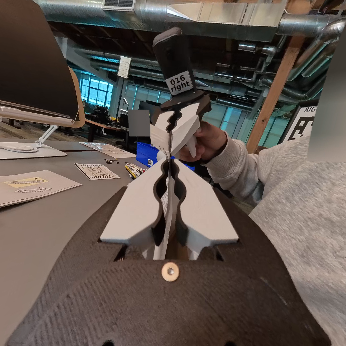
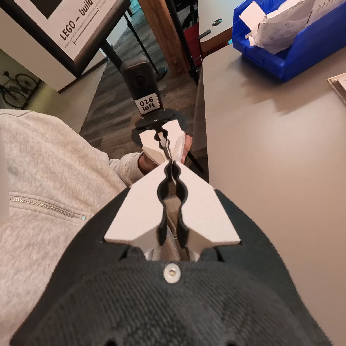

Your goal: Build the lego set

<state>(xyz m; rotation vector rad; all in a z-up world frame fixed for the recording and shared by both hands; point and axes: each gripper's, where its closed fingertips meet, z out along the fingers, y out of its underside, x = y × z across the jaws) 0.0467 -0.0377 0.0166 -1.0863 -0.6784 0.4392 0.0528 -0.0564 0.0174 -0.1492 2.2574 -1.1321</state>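
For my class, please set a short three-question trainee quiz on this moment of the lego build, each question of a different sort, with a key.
1. True or false: both the left gripper and the right gripper are shut on the same white paper bag.
2. Multiple choice: the blue bin holds A) white paper bags, B) loose bricks, C) nothing.
3. Fill in: the open instruction booklet lies flat on the ____.

Key: 1 true; 2 A; 3 table.

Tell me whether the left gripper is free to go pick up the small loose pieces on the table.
Probably not yet: the left gripper and the right gripper both clamp a paper bag, held away from the loose pieces.
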